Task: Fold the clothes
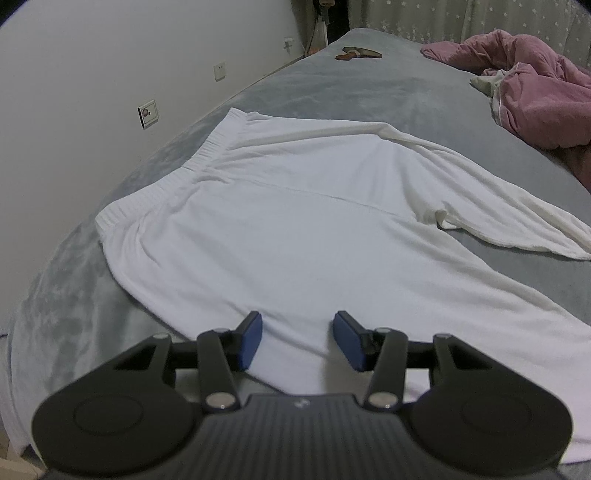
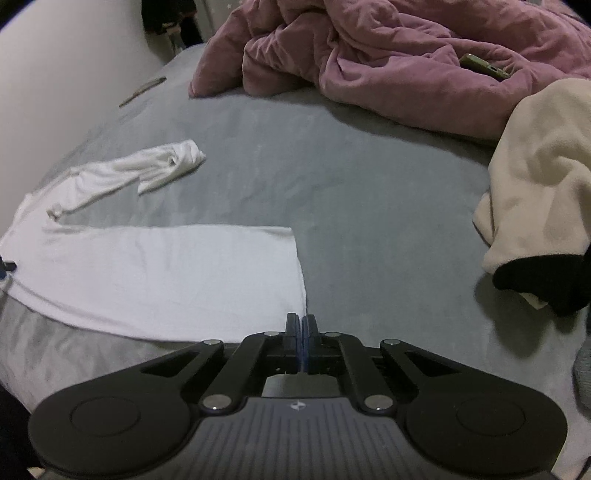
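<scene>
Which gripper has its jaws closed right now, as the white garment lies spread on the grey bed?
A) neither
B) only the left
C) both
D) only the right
D: in the right wrist view the right gripper has its blue pads pressed together at the white garment's corner, while in the left wrist view the left gripper shows a clear gap between its pads above the cloth.

A grey-covered bed [image 1: 332, 85] fills the room, its left edge running along a plain white wall [image 1: 92, 74] with three wall plates [image 1: 148, 113]. Pale star-patterned curtains [image 1: 461, 16] hang beyond the far edge. A crumpled pink duvet [image 2: 388, 55] lies toward the far right corner. Light is dim and even.
</scene>
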The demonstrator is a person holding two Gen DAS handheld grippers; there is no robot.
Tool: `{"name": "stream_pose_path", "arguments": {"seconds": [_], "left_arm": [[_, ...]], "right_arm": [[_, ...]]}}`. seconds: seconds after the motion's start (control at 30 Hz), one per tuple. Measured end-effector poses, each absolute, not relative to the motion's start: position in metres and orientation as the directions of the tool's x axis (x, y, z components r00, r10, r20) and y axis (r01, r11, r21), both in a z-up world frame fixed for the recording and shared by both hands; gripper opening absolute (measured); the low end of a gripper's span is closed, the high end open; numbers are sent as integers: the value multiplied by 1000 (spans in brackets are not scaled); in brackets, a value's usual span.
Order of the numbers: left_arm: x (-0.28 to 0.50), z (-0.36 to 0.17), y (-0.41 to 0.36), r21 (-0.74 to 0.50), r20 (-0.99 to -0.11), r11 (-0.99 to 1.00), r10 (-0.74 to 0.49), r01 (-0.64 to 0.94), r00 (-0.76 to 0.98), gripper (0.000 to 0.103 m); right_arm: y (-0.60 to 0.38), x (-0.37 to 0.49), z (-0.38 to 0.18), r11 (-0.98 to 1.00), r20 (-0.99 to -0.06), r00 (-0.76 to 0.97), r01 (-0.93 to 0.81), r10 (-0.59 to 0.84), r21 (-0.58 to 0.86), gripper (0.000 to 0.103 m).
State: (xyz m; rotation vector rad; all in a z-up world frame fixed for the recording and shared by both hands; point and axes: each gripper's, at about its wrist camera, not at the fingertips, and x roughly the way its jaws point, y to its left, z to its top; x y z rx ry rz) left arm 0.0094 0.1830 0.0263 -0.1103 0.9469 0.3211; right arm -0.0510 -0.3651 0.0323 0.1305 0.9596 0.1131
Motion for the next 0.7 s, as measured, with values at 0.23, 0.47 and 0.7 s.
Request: {"name": "stream_pose_path", "arguments": {"seconds": [0.23,0.47,0.7], "left_arm": [[10,26,182,53,-812,947,225,-315,539,46],[10,26,179,56,-812,949,224,-309,539,49],[10,27,178,49,-812,952,214,-301,543,50]], "right_arm": [[-358,-59,33,992,-804,582,-51,121,113,4],[-357,-58,30,994,-813,573,-45,105,97,4],[-352,-46,38,988,-784,603,-124,147,90,36]]}}
